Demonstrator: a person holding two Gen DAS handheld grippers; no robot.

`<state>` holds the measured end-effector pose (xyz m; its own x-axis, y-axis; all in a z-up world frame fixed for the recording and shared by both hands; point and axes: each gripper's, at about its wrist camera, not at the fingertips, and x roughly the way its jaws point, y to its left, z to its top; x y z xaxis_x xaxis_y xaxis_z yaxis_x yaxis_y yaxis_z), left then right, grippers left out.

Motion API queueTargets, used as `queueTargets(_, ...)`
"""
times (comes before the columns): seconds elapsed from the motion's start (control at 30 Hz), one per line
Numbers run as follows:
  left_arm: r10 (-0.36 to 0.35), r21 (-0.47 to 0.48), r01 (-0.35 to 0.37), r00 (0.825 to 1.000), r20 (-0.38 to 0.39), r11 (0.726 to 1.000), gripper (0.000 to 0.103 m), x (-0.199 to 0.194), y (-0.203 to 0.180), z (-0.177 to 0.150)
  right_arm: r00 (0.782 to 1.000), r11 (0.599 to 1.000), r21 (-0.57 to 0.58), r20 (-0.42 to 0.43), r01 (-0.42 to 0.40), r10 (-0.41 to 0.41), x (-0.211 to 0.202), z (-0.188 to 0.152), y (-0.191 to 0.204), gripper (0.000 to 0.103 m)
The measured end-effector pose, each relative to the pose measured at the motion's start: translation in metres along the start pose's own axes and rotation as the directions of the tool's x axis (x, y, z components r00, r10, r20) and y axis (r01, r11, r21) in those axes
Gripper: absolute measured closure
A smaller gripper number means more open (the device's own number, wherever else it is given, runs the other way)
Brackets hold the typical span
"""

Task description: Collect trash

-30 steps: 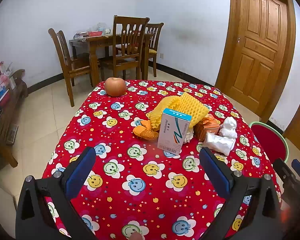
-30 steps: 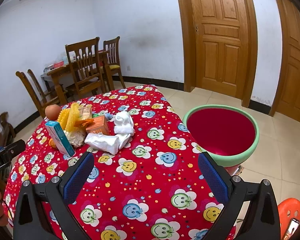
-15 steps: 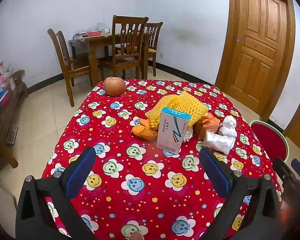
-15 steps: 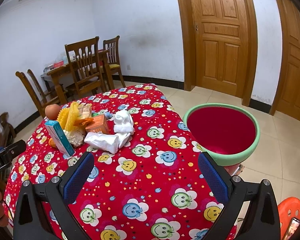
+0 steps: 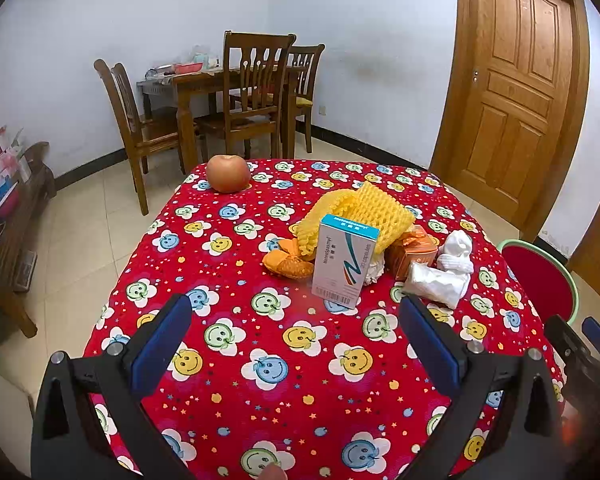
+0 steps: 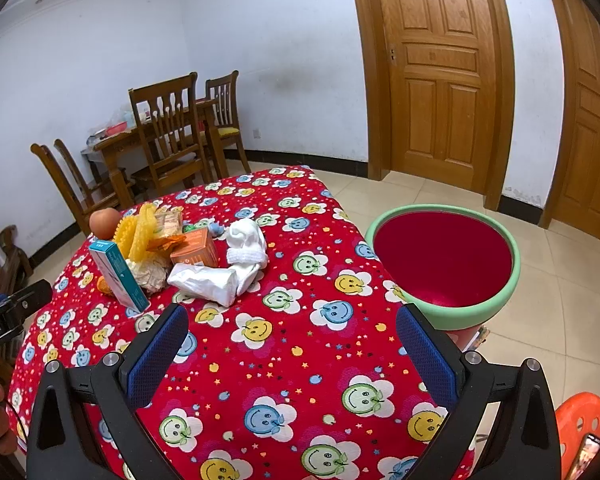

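Table [image 5: 228,364] with red smiley cloth carries the trash pile mid-table; red bin [image 6: 444,258] with green rim sits off its right edge. Both tongs wide open, empty. Medicine box [image 5: 344,260] stands upright, long axis vertical, printed face toward the left tongs [image 5: 296,344], straight ahead and nearest. Right tongs [image 6: 292,350] have the white wrapper [image 6: 204,282] ahead-left, lying flat, long axis crosswise.

Red tablecloth [image 5: 236,360] bears apple [image 5: 227,173], perhaps trash [image 5: 356,248].
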<state>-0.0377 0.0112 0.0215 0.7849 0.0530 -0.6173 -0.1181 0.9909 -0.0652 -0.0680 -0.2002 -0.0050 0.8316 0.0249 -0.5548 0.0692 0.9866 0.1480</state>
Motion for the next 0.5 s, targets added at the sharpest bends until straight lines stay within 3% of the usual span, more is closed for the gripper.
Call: queueTargets(0.5, 0.013, 0.028, -0.013, 1.000, -0.004, 1.000, 0.001, 0.011, 0.000, 0.008, 0.999, 0.999, -0.025, -0.013, -0.032, 0.032, 0.011, 0.005, 0.008, 0.000)
